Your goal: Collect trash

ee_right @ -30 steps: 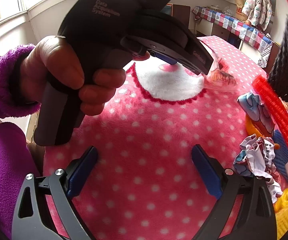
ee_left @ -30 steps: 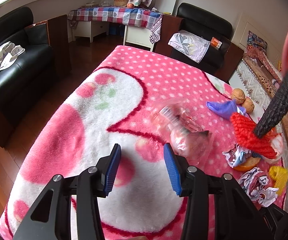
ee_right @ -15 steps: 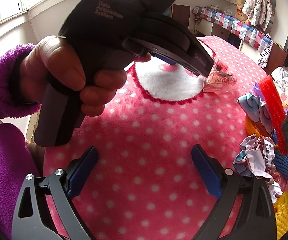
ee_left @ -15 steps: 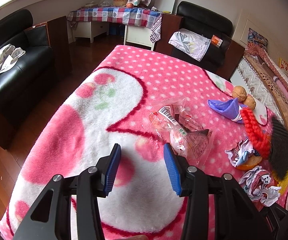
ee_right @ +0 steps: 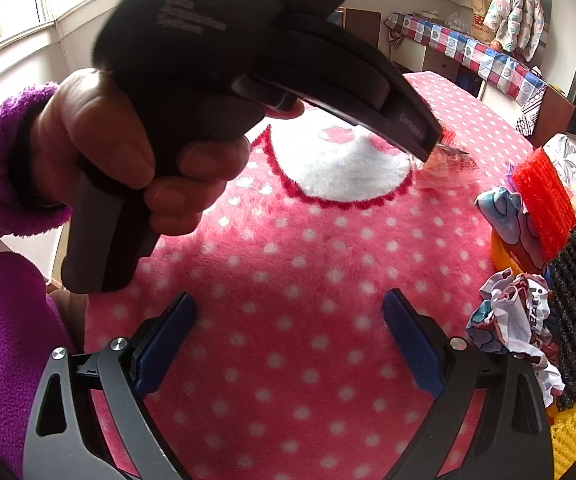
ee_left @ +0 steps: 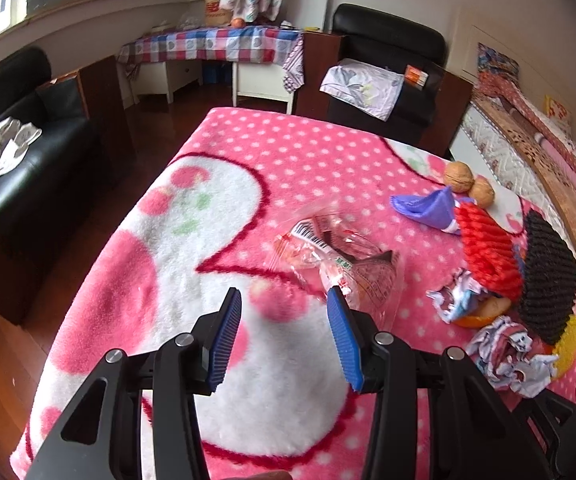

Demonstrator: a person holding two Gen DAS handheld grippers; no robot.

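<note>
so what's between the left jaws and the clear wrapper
Nothing but bare blanket. In the left wrist view the open left gripper sits just short of the clear wrapper, whose near edge reaches its right pad.

the left gripper (ee_right: 427, 136) tips hide behind its own blurred body; orange peel (ee_left: 483, 314) mostly buried under wrappers.
</note>
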